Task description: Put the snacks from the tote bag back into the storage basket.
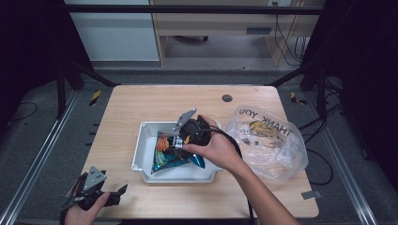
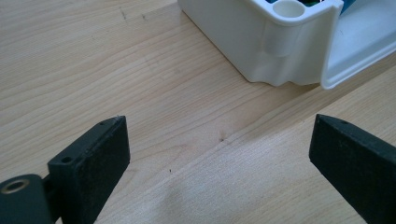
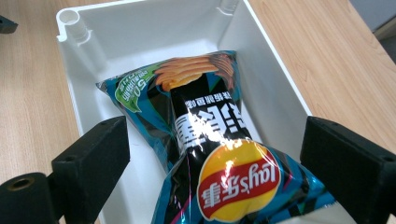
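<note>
A blue and black bag of Lay's chips (image 1: 171, 152) (image 3: 201, 116) lies in a white plastic tray (image 1: 140, 152) (image 3: 275, 79) at the middle of the wooden table. My right gripper (image 1: 180, 138) (image 3: 215, 140) hangs over the tray's right side, open. The bag's near end sits between its wide-spread jaws, and I see no contact. Down at the table's front left corner, my left gripper (image 1: 118, 194) (image 2: 219, 140) is open over bare wood with nothing between its fingers. A corner of the tray (image 2: 261, 42) lies ahead of it.
A clear plastic bag (image 1: 267, 140) printed THANK YOU, with items inside, lies right of the tray near the table's right edge. A small round dark grommet (image 1: 227, 98) sits at the back of the table. Black frame posts stand around the table.
</note>
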A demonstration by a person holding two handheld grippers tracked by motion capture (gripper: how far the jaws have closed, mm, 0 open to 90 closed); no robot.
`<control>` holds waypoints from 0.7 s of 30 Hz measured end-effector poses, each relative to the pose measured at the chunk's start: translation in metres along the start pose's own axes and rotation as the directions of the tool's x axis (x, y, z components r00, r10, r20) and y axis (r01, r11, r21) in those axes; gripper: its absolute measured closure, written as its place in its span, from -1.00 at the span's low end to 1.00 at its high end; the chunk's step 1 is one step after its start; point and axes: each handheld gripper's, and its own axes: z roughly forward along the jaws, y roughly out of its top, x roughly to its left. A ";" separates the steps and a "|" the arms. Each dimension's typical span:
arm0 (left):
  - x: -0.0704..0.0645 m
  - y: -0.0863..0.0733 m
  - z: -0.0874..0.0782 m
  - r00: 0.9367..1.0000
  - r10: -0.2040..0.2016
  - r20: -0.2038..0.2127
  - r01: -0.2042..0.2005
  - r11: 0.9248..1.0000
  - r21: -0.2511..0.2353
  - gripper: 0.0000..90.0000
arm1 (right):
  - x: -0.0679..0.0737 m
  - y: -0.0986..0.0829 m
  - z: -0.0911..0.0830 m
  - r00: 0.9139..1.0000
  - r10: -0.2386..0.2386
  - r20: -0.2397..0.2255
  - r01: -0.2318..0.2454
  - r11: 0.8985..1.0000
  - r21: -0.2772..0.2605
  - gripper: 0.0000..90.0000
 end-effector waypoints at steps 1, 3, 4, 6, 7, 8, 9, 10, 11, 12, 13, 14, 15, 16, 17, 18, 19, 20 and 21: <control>0.000 0.000 0.000 1.000 -0.002 0.001 0.002 1.000 -0.001 -0.90 | 0.000 0.000 -0.002 1.000 0.003 0.002 -0.003 1.000 0.000 -0.80; 0.000 0.000 -0.001 1.000 -0.002 -0.001 0.002 1.000 -0.003 -0.90 | 0.001 -0.001 -0.006 1.000 0.014 0.006 -0.014 1.000 -0.001 -0.79; 0.000 0.000 -0.001 1.000 -0.002 0.001 0.002 1.000 -0.002 -0.90 | 0.001 -0.001 -0.007 1.000 0.007 0.008 -0.007 1.000 -0.001 -0.79; 0.001 0.000 0.000 1.000 0.000 0.001 0.000 1.000 0.002 -0.90 | 0.001 -0.002 -0.011 1.000 0.017 0.010 -0.017 1.000 -0.007 -0.79; 0.000 0.000 0.000 1.000 -0.001 0.001 0.001 1.000 0.003 -0.90 | 0.001 -0.003 -0.013 1.000 0.019 0.013 -0.019 1.000 -0.008 -0.78; 0.000 0.000 0.001 1.000 -0.003 -0.001 0.003 1.000 0.000 -0.90 | 0.000 -0.004 -0.015 1.000 0.016 0.014 -0.016 1.000 -0.009 -0.78; 0.000 0.000 0.001 1.000 -0.001 0.001 0.001 1.000 0.002 -0.90 | -0.001 -0.004 -0.017 1.000 0.025 0.015 -0.025 1.000 -0.014 -0.78; 0.000 0.000 0.001 1.000 0.001 0.001 -0.001 1.000 0.002 -0.90 | -0.001 -0.004 -0.020 0.999 0.027 0.018 -0.027 1.000 -0.014 -0.78; 0.000 0.000 0.001 1.000 0.001 0.001 -0.001 1.000 0.002 -0.90 | -0.001 -0.004 -0.022 0.999 0.030 0.018 -0.030 0.999 -0.018 -0.78; 0.000 0.000 0.001 1.000 0.000 0.001 0.000 1.000 0.004 -0.90 | -0.002 -0.004 -0.024 0.999 0.029 0.019 -0.028 0.999 -0.022 -0.78; 0.000 0.000 0.001 1.000 0.000 0.001 0.000 1.000 0.004 -0.90 | -0.002 -0.004 -0.027 0.999 0.029 0.026 -0.029 0.999 -0.027 -0.78; 0.000 0.000 0.001 1.000 0.001 0.000 -0.001 1.000 0.003 -0.90 | -0.002 -0.003 -0.028 0.999 0.034 0.027 -0.033 0.999 -0.031 -0.78; 0.000 0.000 0.001 1.000 -0.001 0.000 0.001 1.000 0.003 -0.90 | -0.002 -0.003 -0.031 0.999 0.036 0.029 -0.035 0.999 -0.034 -0.78; 0.000 0.000 0.001 1.000 -0.002 -0.001 0.002 1.000 0.001 -0.90 | -0.001 -0.002 -0.033 0.999 0.041 0.032 -0.039 0.998 -0.041 -0.78; 0.000 0.000 0.001 1.000 -0.002 -0.001 0.002 1.000 0.002 -0.90 | -0.001 -0.002 -0.036 0.999 0.041 0.035 -0.039 0.998 -0.045 -0.78; 0.000 0.000 0.001 1.000 -0.002 -0.001 0.002 1.000 0.003 -0.90 | 0.000 -0.001 -0.039 0.998 0.043 0.039 -0.041 0.998 -0.053 -0.78; -0.001 0.000 0.001 1.000 -0.001 0.000 0.001 1.000 0.004 -0.90 | 0.001 -0.001 -0.041 0.998 0.045 0.039 -0.042 0.997 -0.060 -0.78; -0.001 0.000 0.001 1.000 -0.001 0.000 0.001 1.000 0.004 -0.90 | 0.001 -0.001 -0.044 0.998 0.047 0.041 -0.044 0.996 -0.071 -0.78; -0.001 0.000 0.001 1.000 -0.001 0.000 0.001 1.000 0.003 -0.90 | 0.001 -0.001 -0.046 0.998 0.048 0.041 -0.045 0.996 -0.079 -0.78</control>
